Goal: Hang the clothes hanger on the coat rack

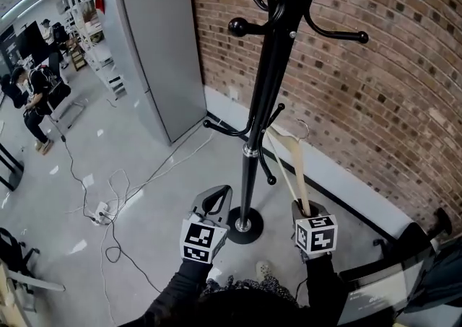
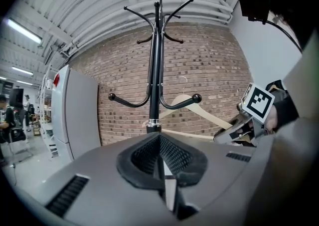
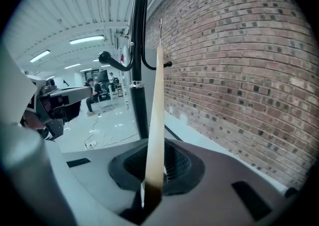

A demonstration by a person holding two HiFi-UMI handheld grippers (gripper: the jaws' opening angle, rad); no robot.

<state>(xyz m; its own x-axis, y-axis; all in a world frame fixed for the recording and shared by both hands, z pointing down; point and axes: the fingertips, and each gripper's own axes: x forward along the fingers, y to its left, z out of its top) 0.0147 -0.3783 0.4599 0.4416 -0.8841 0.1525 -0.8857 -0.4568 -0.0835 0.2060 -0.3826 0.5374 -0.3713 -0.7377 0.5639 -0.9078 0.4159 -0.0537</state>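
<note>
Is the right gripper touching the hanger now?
Touching. In the right gripper view, the right gripper has its jaws clamped on one end of the hanger.

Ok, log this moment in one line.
right gripper: shut on wooden hanger | left gripper: shut, empty | wooden hanger: not yet on coat rack

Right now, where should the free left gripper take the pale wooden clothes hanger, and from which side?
Probably the pale wooden clothes hanger by its bare arm below the wire hook, from the left: the right gripper clamps the lower end, and the hook is left free for the black coat rack.
</note>
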